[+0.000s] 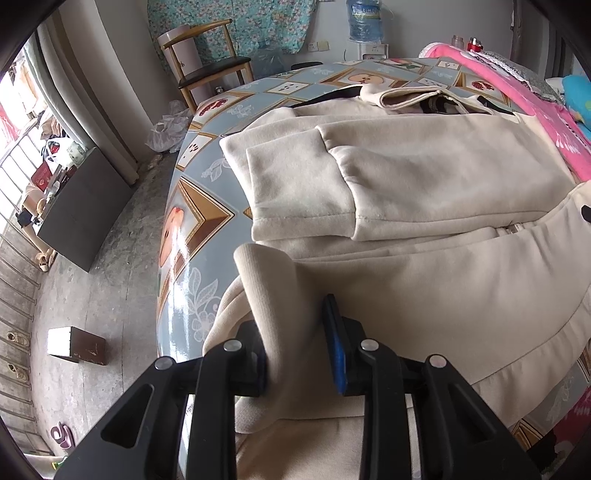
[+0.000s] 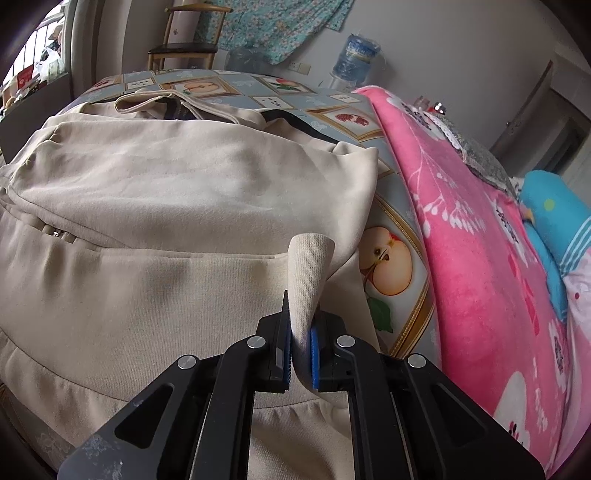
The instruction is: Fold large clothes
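Observation:
A large beige zip jacket (image 1: 424, 206) lies spread on the patterned table (image 1: 192, 236), its sleeves folded across its front. My left gripper (image 1: 295, 350) is shut on the ribbed hem at the jacket's near left corner and lifts a fold of it. In the right wrist view the jacket (image 2: 166, 192) fills the left and middle. My right gripper (image 2: 301, 343) is shut on the ribbed hem at the near right corner, with a peak of cloth standing up between its jaws.
A pink flowered blanket (image 2: 480, 236) and a blue pillow (image 2: 554, 218) lie to the right of the table. A wooden chair (image 1: 207, 62) and a water jug (image 1: 364, 18) stand at the far wall. A small box (image 1: 75, 345) sits on the floor at the left.

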Tool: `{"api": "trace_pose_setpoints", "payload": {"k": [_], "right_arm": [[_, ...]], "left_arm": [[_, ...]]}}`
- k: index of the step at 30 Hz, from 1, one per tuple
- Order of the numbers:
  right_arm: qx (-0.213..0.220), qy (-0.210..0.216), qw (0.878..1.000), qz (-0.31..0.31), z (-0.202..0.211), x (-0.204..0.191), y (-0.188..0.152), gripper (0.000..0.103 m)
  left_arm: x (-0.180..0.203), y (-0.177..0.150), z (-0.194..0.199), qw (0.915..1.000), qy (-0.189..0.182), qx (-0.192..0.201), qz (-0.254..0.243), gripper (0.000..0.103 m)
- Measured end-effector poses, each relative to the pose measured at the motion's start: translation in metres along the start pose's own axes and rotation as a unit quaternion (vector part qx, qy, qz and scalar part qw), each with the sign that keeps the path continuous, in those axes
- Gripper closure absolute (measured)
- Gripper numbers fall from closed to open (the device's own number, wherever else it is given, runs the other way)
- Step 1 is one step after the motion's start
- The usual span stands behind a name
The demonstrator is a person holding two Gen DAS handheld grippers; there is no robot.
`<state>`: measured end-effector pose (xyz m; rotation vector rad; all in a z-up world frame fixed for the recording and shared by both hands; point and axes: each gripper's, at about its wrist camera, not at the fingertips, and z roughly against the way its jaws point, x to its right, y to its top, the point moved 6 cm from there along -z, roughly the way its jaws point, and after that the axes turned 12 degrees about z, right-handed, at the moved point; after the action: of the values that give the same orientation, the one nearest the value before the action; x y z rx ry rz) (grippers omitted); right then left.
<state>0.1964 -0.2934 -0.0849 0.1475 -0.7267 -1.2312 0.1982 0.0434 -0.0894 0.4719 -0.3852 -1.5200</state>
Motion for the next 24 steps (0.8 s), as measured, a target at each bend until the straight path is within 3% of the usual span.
{"api": "trace_pose_setpoints", "payload": {"k": [11,24], "right_arm": [[0.023,-0.012,0.999,-0.033,0.022,0.006,-0.004,0.097],[0.083,-0.011,0.994,-0.072,0.077,0.019,-0.016,0.097]], "left_arm": [[0.001,0.002,0.021,0.9987,-0.002,0.045,-0.023,0.093],[0.005,-0.01,0.091,0.9909,-0.008,0.127,-0.044,0.097]]}}
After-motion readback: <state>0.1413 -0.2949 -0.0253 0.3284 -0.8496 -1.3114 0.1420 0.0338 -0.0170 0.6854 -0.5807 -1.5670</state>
